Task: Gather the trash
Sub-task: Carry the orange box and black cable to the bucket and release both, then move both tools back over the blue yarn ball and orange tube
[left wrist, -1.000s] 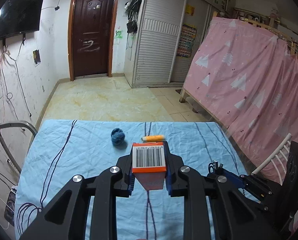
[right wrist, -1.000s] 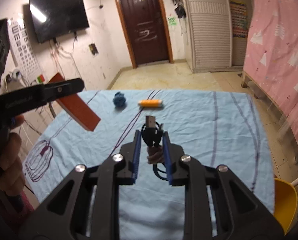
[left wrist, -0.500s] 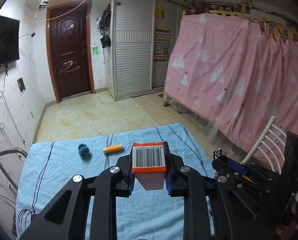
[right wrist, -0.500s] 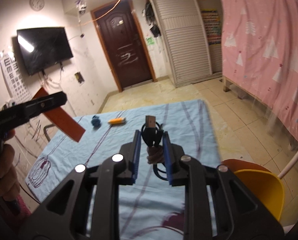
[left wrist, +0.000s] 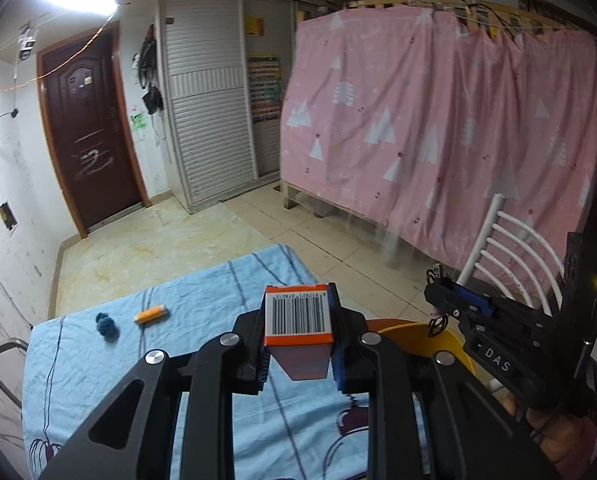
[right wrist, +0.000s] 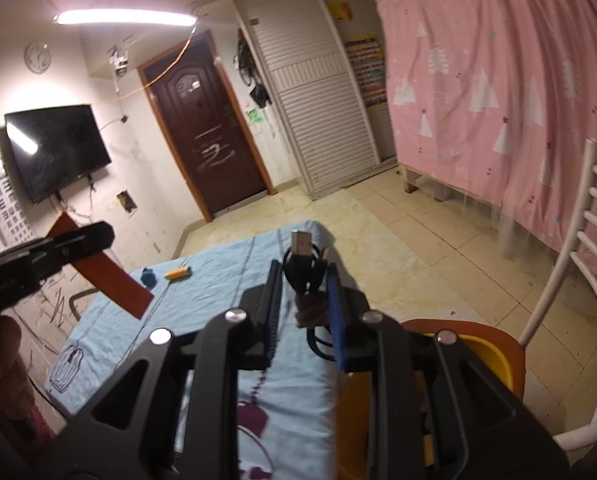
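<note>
My left gripper (left wrist: 298, 340) is shut on an orange box with a barcode (left wrist: 298, 316), held above the blue cloth (left wrist: 202, 300); the box also shows at the left of the right wrist view (right wrist: 110, 276). My right gripper (right wrist: 304, 300) is shut on a coiled black USB cable (right wrist: 304, 264), near the table's right edge above a yellow bin (right wrist: 486, 360). The bin also shows in the left wrist view (left wrist: 414, 330). A blue yarn ball (left wrist: 106, 322) and an orange tube (left wrist: 151, 314) lie on the far part of the cloth.
A white slatted chair (right wrist: 570, 264) stands right of the bin. A pink curtain (left wrist: 438, 128) hangs behind it. A brown door (left wrist: 90, 140) and a wall TV (right wrist: 56, 152) lie beyond the tiled floor.
Both grippers have lifted and swung right with their loads. The table has dropped lower in view and the yellow bin and white chair have come in.
</note>
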Motion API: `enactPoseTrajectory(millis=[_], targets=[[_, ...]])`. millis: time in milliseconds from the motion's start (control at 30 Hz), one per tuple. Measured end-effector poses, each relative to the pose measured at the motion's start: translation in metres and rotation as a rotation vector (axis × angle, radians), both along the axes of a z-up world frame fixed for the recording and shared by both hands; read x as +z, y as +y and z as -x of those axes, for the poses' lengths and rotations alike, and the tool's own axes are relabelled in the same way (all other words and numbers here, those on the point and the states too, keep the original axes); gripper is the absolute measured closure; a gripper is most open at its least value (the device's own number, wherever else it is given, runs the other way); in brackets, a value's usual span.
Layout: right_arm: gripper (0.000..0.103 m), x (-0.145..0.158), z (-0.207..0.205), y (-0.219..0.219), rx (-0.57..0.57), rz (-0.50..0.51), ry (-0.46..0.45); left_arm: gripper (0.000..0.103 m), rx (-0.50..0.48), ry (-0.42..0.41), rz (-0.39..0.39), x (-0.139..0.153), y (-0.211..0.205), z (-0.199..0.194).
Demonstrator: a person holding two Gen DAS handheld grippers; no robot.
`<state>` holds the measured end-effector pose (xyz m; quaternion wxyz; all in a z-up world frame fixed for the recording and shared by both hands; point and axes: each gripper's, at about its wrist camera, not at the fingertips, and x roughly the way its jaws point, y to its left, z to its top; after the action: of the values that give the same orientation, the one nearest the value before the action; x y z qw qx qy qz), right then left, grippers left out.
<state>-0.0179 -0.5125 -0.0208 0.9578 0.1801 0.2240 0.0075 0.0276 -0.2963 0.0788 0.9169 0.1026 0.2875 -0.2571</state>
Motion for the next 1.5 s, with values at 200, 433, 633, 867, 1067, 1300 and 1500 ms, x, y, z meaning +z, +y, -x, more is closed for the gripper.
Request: enactPoseTrajectory(millis=[200,433,633,867,1067,1300,1500], targets=[[0.082,-0.006,0.019,-0.03,-0.069,-0.031,-0.008,0.088,-0.078,0.018,-0.01,-0.009,-0.034,0.011],[0.082,-0.014,0.034,-0.049,-0.117,-0.06,-0.011,0.088,-0.194,0.076,0.018,-0.024,-0.069,0.013],[0.066,-0.017,0.036,-0.061,-0.131,-0.105,-0.014,0.087,-0.254,0.145,0.06,-0.039,-0.087,0.005],[0.05,-0.017,0.035,-0.064,-0.146,-0.114,-0.012,0.053,-0.254,0.212,0.062,-0.056,-0.094,-0.006],[0.05,-0.017,0.026,-0.054,-0.126,-0.104,0.004,0.052,-0.219,0.228,0.086,-0.057,-0.077,-0.018],[0.043,-0.011,0.007,-0.033,-0.085,-0.071,0.024,0.052,-0.169,0.223,0.123,-0.049,-0.045,-0.036],[0.041,0.001,-0.022,0.004,-0.009,-0.016,0.037,0.05,-0.087,0.209,0.161,-0.043,-0.001,-0.06]])
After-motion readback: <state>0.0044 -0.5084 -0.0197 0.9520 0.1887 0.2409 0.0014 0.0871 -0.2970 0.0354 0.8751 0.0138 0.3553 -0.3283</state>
